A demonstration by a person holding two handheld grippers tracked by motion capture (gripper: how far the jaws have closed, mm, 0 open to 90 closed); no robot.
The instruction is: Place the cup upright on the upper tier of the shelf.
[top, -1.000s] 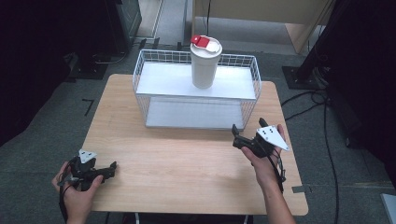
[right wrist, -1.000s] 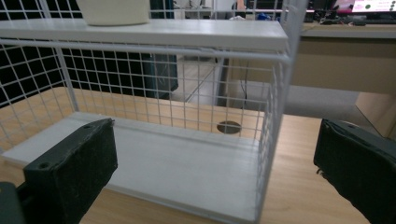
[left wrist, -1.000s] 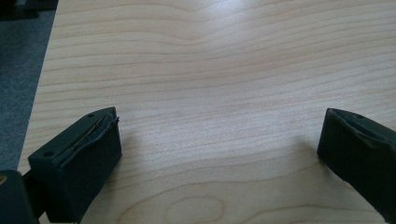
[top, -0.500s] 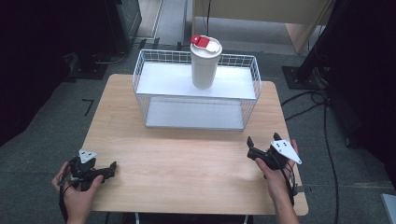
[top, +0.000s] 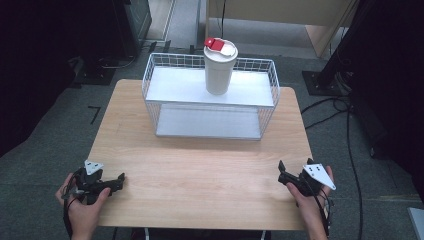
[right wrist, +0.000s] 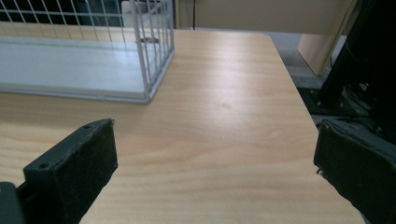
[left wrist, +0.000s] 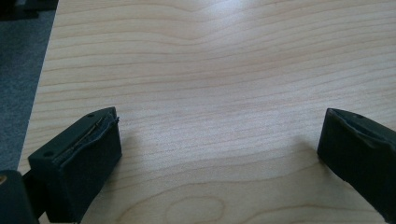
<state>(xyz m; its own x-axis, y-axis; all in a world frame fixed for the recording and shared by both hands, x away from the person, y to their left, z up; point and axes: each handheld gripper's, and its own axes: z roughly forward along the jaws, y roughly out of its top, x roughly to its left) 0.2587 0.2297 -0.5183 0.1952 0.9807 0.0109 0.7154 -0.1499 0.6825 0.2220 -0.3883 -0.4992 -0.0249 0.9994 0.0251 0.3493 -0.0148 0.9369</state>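
Observation:
A white cup with a red-tabbed lid [top: 219, 67] stands upright on the upper shelf of a white wire basket [top: 150, 80] at the far middle of the wooden table [top: 200, 170]. My left gripper [top: 118, 179] rests at the near left corner, open, with bare wood between its jaws [left wrist: 219, 140]. My right gripper [top: 281, 171] sits at the near right edge, open and holding nothing [right wrist: 215, 154]. The basket's corner [right wrist: 144, 51] shows at the upper left of the right gripper view.
Dark equipment and stands surround the table on grey carpet. Cables [top: 350, 150] trail over the floor to the right. The table's right edge [right wrist: 299, 93] runs close beside my right gripper. A wide stretch of bare wood lies between the basket and both grippers.
My right gripper has drawn back from near the basket's front right corner toward the near right edge of the table. The left gripper has stayed put.

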